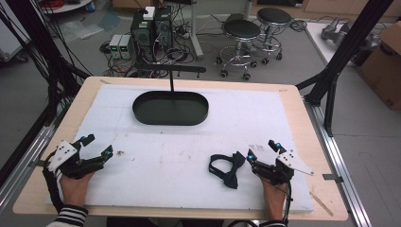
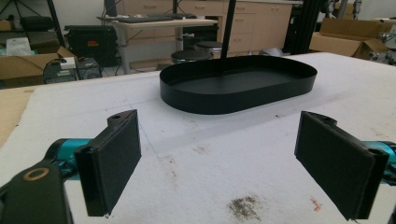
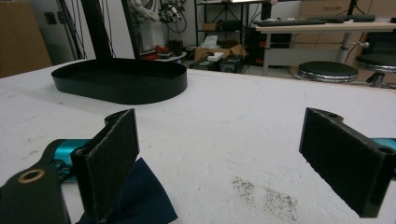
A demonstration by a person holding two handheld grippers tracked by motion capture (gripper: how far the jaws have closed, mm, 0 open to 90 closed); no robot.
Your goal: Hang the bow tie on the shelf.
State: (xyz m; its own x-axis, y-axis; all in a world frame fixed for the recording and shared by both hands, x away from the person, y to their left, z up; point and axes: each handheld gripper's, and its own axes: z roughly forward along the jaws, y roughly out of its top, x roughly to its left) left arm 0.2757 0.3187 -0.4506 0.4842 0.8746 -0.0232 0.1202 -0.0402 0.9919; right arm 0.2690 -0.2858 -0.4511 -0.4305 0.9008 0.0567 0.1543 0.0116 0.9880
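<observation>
Left tool [image 1: 97, 146]: rested on the near left of the bench [image 1: 42, 156], jaws spread wide with nothing between them; in the left gripper view only the bare white pad [image 2: 210, 154] lay between the jaws.
Right tool [image 1: 262, 150]: rested on the near right, jaws wide apart and gripping nothing.
Bow tie [image 1: 228, 169]: lay flat on the pad just left of the right tool, dark navy, its strap looped toward the left; in the right gripper view one wing [image 3: 140, 196] showed beside and below the left jaw, not between the jaws.
Tray [image 1: 170, 108]: black oval, stood on the far middle of the pad, well apart from both tools; it looked empty.
Stand [image 1: 171, 75]: a thin black post rose from the tray to a crossbar, with nothing hung on it.
Risk, grip: the bow tie sat off to one side of the jaws, so closing as they stood would likely catch nothing or only a wing's edge.
Risk, strap: a lift by one wing could leave the loose strap dragging or snagging.
Risk, stand: a carry toward the tray might knock the post.
</observation>
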